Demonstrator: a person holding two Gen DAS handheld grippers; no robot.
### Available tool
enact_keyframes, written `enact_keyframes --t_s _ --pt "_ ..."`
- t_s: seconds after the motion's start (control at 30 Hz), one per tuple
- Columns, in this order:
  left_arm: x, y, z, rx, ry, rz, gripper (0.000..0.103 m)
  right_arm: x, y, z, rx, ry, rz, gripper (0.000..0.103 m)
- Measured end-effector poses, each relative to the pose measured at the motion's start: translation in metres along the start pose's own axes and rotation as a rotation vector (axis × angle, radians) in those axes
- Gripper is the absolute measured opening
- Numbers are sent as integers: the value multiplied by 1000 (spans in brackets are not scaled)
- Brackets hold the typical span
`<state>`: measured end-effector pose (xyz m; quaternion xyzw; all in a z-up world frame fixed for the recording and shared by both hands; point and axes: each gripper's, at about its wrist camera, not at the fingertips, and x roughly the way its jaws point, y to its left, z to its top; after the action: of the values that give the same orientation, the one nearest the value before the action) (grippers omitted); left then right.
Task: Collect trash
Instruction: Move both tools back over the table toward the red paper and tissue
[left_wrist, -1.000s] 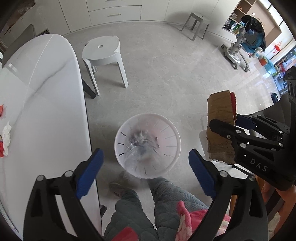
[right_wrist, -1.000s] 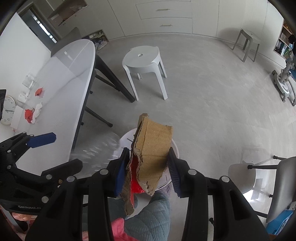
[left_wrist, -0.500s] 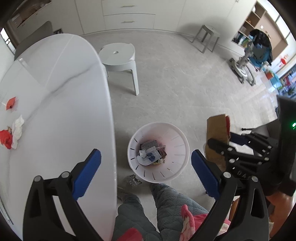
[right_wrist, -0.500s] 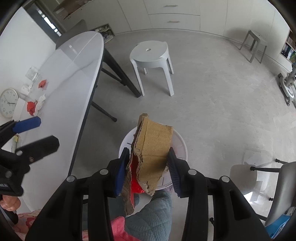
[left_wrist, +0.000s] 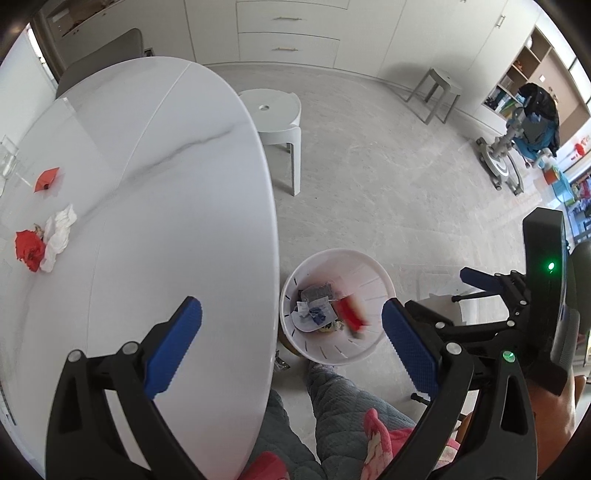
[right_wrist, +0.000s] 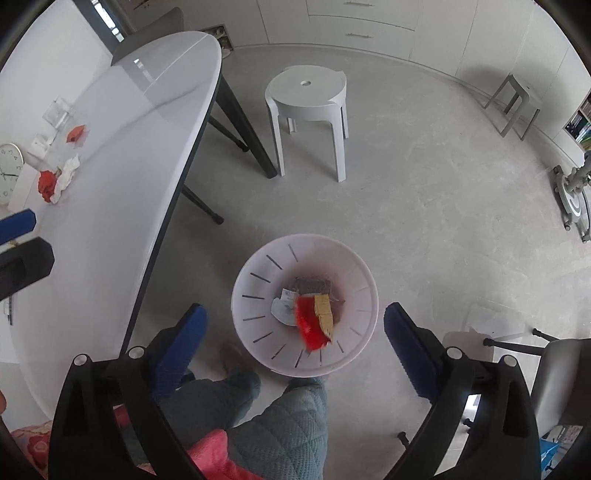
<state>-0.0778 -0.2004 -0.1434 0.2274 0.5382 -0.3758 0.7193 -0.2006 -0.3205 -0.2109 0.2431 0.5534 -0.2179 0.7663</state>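
Moved: cardboard (right_wrist: 320, 320) gone from the right gripper (right_wrist: 295, 343) into bin (right_wrist: 258, 258) | right jaws just opened wide, empty, cardboard below between them | left gripper (left_wrist: 291, 343) agape, empty, at table (left_wrist: 166, 184) edge

Bright, even daylight in both my views; soft shadows under the stool (right_wrist: 308, 92). Mild glare on the table (left_wrist: 155, 192). Heavy fisheye bending, black corners. Cardboard (left_wrist: 352, 314) in the bin (left_wrist: 373, 349) is motion-blurred; the rest is sharp.
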Motion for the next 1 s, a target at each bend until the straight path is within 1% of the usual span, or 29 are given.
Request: enact_keyframes --t_s 0.13,0.33,0.47,0.53,0.7,0.87,0.97,1.0 --pt "-2 9 0 -16 -7 9 94 -3 2 6 13 -5 -1 100" --pt "-7 25 -5 -55 -18 31 94 -4 14 15 -4 -3 8 100" --pt "-12 51 -8 -107 -34 64 94 -7 32 26 -28 -8 33 100" --pt "-16 70 -8 -153 -41 79 94 -8 47 33 -61 -13 46 100" --pt "-24 127 -14 -284 -55 125 94 -4 104 59 -188 -28 96 100" --pt "-34 205 -27 -447 -77 195 94 8 176 86 -336 -29 153 100" --pt "-38 255 -35 -551 -87 235 94 15 213 99 -411 -26 172 100" --pt "-39 265 -35 -570 -93 242 94 18 227 106 -437 -26 182 100"
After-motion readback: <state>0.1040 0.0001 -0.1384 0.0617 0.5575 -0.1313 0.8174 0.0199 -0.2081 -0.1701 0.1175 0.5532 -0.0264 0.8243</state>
